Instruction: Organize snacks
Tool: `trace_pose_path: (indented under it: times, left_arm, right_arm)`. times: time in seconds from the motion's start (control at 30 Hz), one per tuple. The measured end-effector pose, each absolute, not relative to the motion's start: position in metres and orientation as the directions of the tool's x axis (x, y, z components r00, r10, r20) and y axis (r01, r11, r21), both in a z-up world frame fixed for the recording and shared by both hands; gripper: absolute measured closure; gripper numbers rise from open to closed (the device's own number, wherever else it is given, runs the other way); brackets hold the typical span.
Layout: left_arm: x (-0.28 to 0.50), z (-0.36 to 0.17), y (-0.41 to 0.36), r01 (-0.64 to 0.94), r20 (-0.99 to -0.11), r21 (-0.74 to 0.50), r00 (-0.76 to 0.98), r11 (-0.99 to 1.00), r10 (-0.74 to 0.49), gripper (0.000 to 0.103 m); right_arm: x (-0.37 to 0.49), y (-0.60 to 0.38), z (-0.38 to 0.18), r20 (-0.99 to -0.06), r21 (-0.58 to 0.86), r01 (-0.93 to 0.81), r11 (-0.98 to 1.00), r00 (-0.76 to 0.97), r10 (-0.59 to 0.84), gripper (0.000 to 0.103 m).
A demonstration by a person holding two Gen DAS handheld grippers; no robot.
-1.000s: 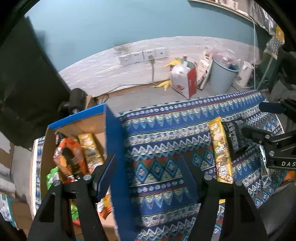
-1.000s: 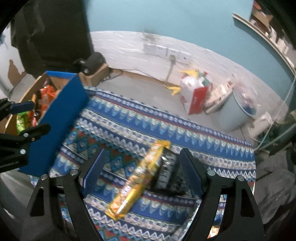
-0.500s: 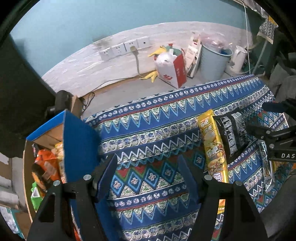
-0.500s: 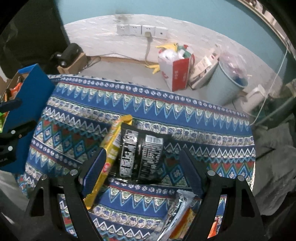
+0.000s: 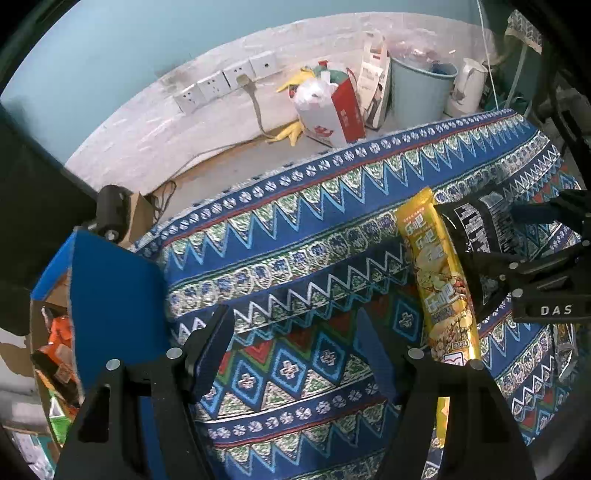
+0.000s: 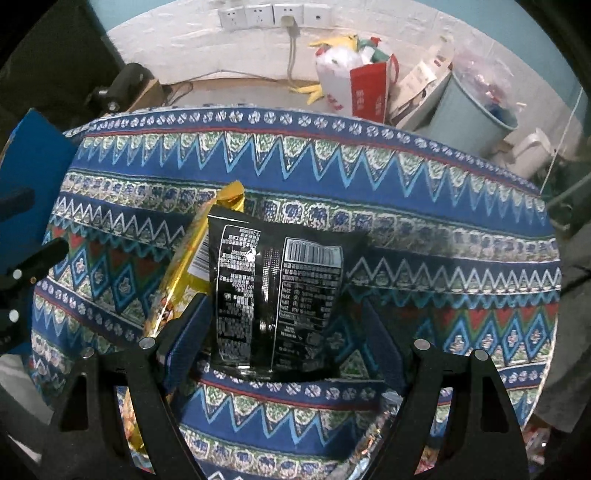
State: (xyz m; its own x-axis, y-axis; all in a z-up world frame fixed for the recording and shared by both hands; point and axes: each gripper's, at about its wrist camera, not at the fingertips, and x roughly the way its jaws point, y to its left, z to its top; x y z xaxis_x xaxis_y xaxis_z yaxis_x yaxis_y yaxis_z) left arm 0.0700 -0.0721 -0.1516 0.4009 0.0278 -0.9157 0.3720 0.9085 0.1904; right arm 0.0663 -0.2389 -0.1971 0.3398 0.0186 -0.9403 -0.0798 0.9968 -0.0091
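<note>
A black snack bag (image 6: 275, 295) lies back-up on the patterned cloth (image 6: 424, 206), between the open fingers of my right gripper (image 6: 284, 332). A long yellow snack pack (image 6: 192, 266) lies partly under its left edge; it also shows in the left wrist view (image 5: 439, 288). My left gripper (image 5: 295, 339) is open and empty above the cloth, left of the yellow pack. A blue-flapped cardboard box (image 5: 110, 295) at the left holds orange and green snack packs (image 5: 55, 354). The right gripper shows at the right of the left wrist view (image 5: 535, 266).
A silvery wrapper (image 5: 565, 354) lies near the cloth's right front edge. Beyond the table, on the floor, stand a red-and-white bag (image 6: 354, 81), a pale blue bin (image 6: 469, 107) and a white kettle (image 5: 465, 88). Wall sockets (image 6: 266, 14) with a cable are behind.
Both grippers have moved right and forward. The box has slid to the left edge of the views. The right gripper has come down around the black bag, which now lies between its fingers.
</note>
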Motion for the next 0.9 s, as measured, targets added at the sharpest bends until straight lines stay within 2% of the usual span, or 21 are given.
trace_pose_path:
  times: [0.37,0.43,0.5,0.9]
  left_arm:
    - [0.078,-0.168,-0.089,0.383,-0.938,0.172,0.346,0.907,0.032,0.033]
    - [0.079,-0.169,-0.093,0.380,-0.944,0.149,0.329,0.913,0.017,0.032]
    - [0.079,-0.170,-0.097,0.376,-0.948,0.130,0.318,0.917,0.004,0.027]
    - [0.074,-0.178,-0.125,0.332,-0.967,-0.053,0.219,0.942,-0.131,0.022]
  right_arm:
    - [0.079,-0.240,-0.230,-0.955,-0.035,-0.053,0.998,0.296,-0.018,0.023]
    - [0.078,-0.243,-0.234,-0.956,-0.054,-0.047,0.997,0.292,-0.038,0.033]
    - [0.076,-0.242,-0.231,-0.948,-0.087,-0.059,0.994,0.312,-0.064,0.041]
    - [0.055,-0.278,-0.203,-0.937,-0.061,0.018,0.998,0.343,-0.064,0.042]
